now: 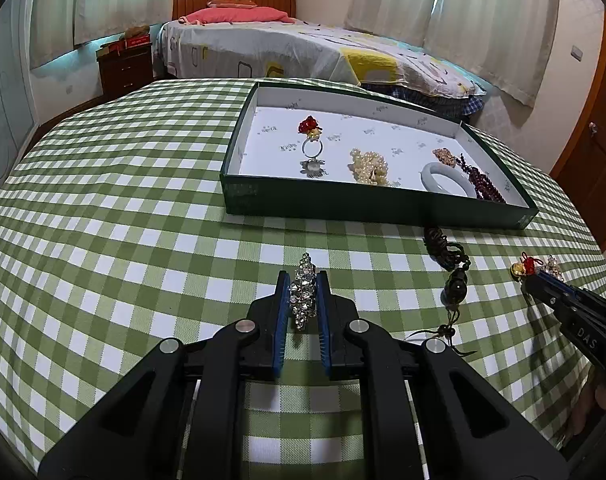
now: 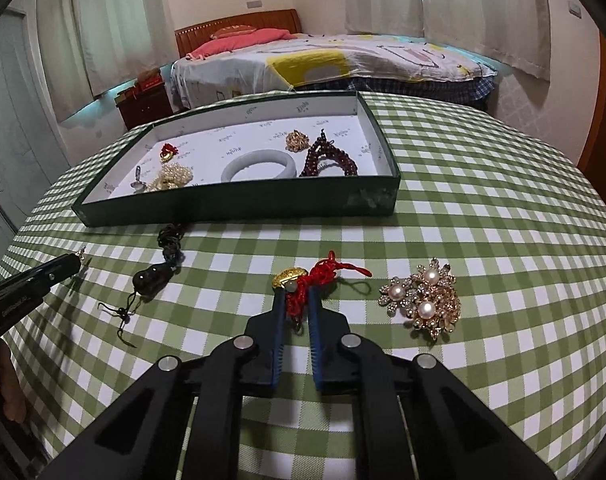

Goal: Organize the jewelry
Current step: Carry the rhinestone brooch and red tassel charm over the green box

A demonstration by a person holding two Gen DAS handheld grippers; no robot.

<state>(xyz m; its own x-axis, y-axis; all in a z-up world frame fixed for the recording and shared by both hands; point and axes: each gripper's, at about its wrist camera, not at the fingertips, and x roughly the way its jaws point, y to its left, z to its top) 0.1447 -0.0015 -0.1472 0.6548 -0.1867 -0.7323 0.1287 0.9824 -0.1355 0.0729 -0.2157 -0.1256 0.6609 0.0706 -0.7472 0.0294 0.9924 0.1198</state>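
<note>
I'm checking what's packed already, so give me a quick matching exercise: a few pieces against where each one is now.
Things:
1. crystal brooch
2. red knot charm
3. white bangle
4. pearl brooch

Places:
A. in the green tray
B. loose on the checked cloth
C. clamped in the left gripper
D. clamped in the right gripper

Pairs: 1-C, 2-D, 3-A, 4-B

Checked tablecloth [image 2: 483,220] carries tray [image 2: 239,204], pendant [image 2: 151,280], brooch [image 2: 427,300].

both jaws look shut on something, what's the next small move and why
Probably lift both grippers and carry their loads toward the dark green shallow box: the left gripper clamps a clear rhinestone brooch, the right gripper a red knotted cord charm, both still at the checked tablecloth.
</note>
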